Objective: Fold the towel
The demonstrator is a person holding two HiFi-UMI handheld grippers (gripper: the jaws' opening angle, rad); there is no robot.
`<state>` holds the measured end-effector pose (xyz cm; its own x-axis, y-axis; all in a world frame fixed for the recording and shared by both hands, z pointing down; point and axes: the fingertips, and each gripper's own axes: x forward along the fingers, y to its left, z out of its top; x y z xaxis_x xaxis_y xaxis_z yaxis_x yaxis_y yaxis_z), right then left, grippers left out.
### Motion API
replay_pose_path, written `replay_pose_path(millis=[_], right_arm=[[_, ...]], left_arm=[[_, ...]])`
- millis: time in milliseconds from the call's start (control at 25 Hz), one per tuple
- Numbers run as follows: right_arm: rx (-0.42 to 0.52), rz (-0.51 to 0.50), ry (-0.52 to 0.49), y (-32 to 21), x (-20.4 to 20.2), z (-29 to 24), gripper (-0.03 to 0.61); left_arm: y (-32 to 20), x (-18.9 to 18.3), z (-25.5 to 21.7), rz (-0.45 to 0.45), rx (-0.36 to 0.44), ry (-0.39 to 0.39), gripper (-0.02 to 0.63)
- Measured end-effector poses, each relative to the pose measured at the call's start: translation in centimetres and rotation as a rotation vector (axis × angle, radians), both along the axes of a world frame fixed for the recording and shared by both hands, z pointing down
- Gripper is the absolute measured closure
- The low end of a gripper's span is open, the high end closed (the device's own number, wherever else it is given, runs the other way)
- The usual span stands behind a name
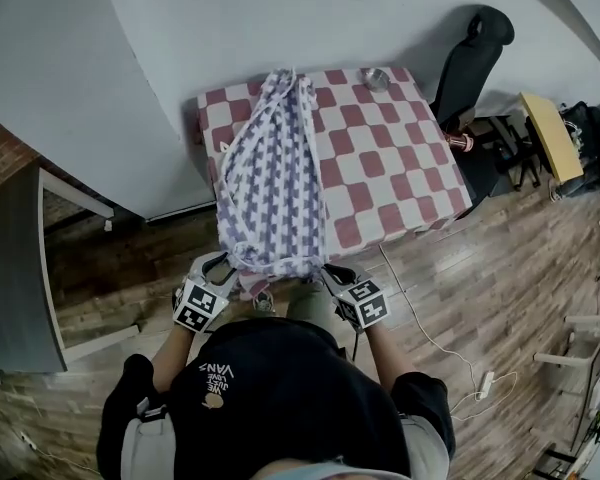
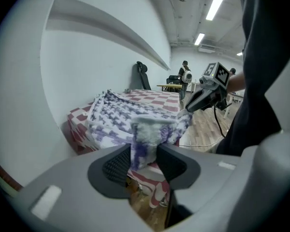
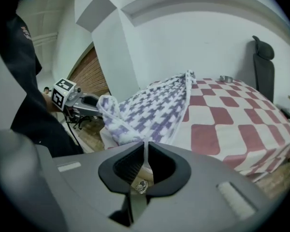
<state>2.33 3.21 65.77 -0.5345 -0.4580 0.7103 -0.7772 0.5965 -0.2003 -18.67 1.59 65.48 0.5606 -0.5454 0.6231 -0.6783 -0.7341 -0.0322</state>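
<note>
In the head view, a surface (image 1: 400, 168) covered with a red-and-white checked cloth stands against a pale wall. The purple-and-white patterned towel (image 1: 275, 178) lies lengthwise along the left part of the surface, from its far edge to its near edge, gathered narrow at the far end. The near end of the towel hangs over the near edge. The left gripper (image 1: 220, 268) and the right gripper (image 1: 332, 273) sit just below that edge, one at each near corner of the towel. A small metal bowl (image 1: 374, 77) rests near the far right corner of the surface, and a black office chair (image 1: 475, 58) stands beyond its right side.

In the left gripper view, the two fingers (image 2: 117, 166) stand partly apart, and a bunched corner of the towel (image 2: 144, 141) rises upright between them, filling the gap and touching both pads. The rest of the towel stretches back onto the surface (image 2: 159, 98). The right gripper (image 2: 187, 110) shows to the right, at the towel's other near corner.

In the right gripper view, the fingers (image 3: 128, 166) are almost together, clamped on a thin edge of the towel (image 3: 154, 110), which runs up onto the left part of the surface (image 3: 232, 120). The left gripper (image 3: 99, 108) holds the other corner, off the surface's left edge.
</note>
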Motion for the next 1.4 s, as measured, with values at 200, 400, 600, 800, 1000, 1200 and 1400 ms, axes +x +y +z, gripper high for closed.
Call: replay_pose_path(millis=[200,400,600,800,1000,1200,1400], right_arm=[[0.067,0.069,-0.029,-4.6,1.6,-2.6,0.493],[0.137,0.115,-0.073,-11.6,3.4,-6.9,0.442],[0.209,0.202,-0.042,-21.8,5.7,-8.5,0.442],[0.223,0.194,-0.025,-30.8,4.7,-8.2,0.442],[0.194,0.164,-0.025,-37.3,2.4,-6.7,0.440],[0.180,0.155,-0.013,-41.3,-0.2,-4.6,0.420],[0.142,0.145,-0.007,-44.6,-2.4,-1.8,0.362]], left_arm=[[-3.7,-1.2,-3.5,-0.004,0.058,0.059,0.434],[-9.1,-4.1,-6.8,-0.084,0.112,0.023,0.434],[-17.1,-4.2,-8.4,-0.252,0.215,-0.021,0.434],[-24.0,-1.3,-8.5,-0.333,0.263,-0.043,0.434],[-30.6,1.5,-8.7,-0.323,0.268,-0.066,0.434],[-36.7,3.8,-7.9,-0.276,0.254,-0.128,0.434],[-41.1,7.5,-4.9,-0.159,0.191,-0.215,0.434]])
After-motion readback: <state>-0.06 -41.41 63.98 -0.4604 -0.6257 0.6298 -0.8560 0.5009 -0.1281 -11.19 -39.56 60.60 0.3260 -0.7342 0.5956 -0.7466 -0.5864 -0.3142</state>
